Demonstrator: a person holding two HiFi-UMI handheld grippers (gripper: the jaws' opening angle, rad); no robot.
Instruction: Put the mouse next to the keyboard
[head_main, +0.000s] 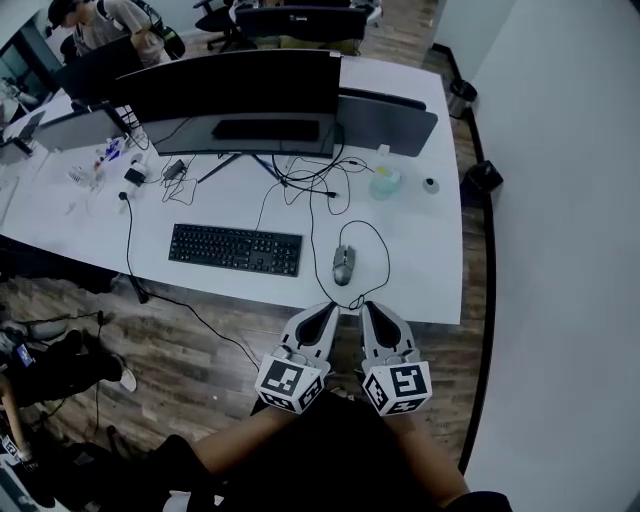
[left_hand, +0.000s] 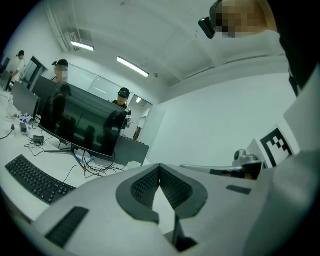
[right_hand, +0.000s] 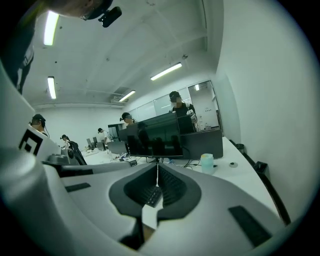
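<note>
I count one keyboard (head_main: 235, 249) on the bench (head_main: 420, 270), with one mouse (head_main: 343, 264) just right of it and one pale cup (head_main: 385, 181) beyond that. Behind the keyboard I see two dark monitors, a wide one (head_main: 225, 85) and a smaller one (head_main: 385, 120), and far to its right two black bins (head_main: 483, 176).

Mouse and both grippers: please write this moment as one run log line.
mouse: on desk, right of keyboard, untouched | left gripper: shut, empty | right gripper: shut, empty

Left gripper (head_main: 333, 306) and right gripper (head_main: 364, 306): white shells, dark grey ribbed pads (left_hand: 176, 189), black-white marker cubes (head_main: 291, 381); clothing black, frame bottom.
</note>
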